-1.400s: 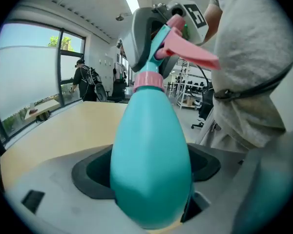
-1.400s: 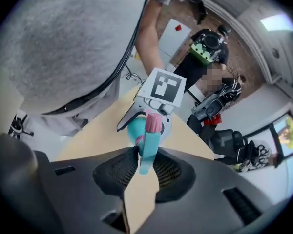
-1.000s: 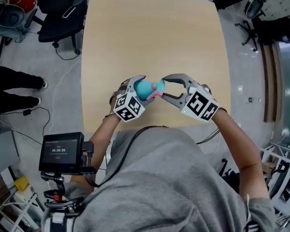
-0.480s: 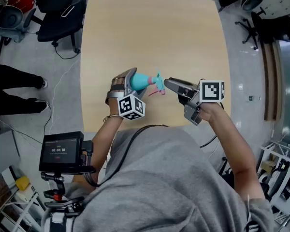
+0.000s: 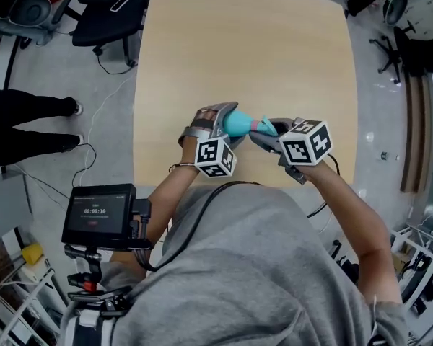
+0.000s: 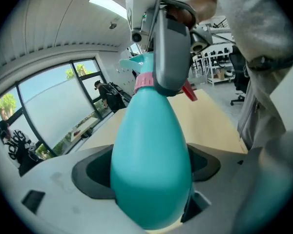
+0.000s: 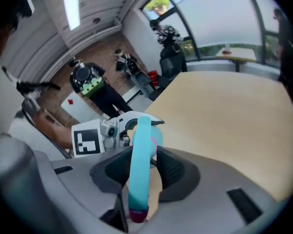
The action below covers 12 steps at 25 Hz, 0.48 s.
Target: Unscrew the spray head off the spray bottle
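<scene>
Two grippers meet above the near edge of the table (image 5: pixel 245 49), at lower centre of the head view, with the spray bottle (image 5: pixel 237 123) bridged between them. The left gripper (image 5: pixel 218 120) is clamped on the bottle's fat teal body, base toward its own camera. From there the bottle's long axis runs rightward across the frame, its pink collar (image 6: pixel 145 80) and neck pointing at the right gripper (image 5: pixel 265 135). So the spray head (image 7: pixel 138 155) lies straight ahead of the right gripper, already between its jaws, which are closing. A sliver of table shows beside one pad, so I judge the pinch not yet firm. The coming twist turns about that left-to-right axis, and the right gripper is the nearer one to the head.
</scene>
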Tool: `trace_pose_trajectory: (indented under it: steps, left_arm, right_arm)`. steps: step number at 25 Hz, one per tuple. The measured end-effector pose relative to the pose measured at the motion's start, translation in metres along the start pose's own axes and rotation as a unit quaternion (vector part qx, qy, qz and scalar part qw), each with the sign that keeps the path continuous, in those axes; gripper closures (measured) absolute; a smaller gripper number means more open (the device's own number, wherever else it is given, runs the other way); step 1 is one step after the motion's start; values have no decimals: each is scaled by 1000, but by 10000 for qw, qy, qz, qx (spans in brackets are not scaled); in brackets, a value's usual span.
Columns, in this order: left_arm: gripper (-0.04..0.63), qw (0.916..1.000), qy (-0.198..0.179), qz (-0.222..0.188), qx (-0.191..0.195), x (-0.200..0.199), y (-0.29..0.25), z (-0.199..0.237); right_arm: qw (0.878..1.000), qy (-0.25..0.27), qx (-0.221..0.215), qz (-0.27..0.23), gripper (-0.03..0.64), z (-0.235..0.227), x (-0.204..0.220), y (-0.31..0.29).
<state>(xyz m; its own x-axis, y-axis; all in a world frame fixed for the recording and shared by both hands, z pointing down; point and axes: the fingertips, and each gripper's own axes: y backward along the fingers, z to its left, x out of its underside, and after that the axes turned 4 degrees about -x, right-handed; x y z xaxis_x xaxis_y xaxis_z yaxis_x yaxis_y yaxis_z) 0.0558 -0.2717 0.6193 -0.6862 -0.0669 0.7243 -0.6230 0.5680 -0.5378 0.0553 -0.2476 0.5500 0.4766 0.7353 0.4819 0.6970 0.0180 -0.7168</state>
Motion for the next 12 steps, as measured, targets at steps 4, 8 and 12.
trace_pose_trajectory:
  steps: [4,8,12]
  left_arm:
    - [179,9914,778,-483,931,-4,2,-24]
    - [179,9769,1150,-1000,1501,-7,7,-44]
    - [178,9737,1127,-1188,1583,5,2,-61]
  right_arm:
    - [9682,2361,410,717,476,12,1,-2]
    - [8806,4447,460,1572,476,27,10,-7]
    - [8082,5409,394,2296,476,30,27,-11]
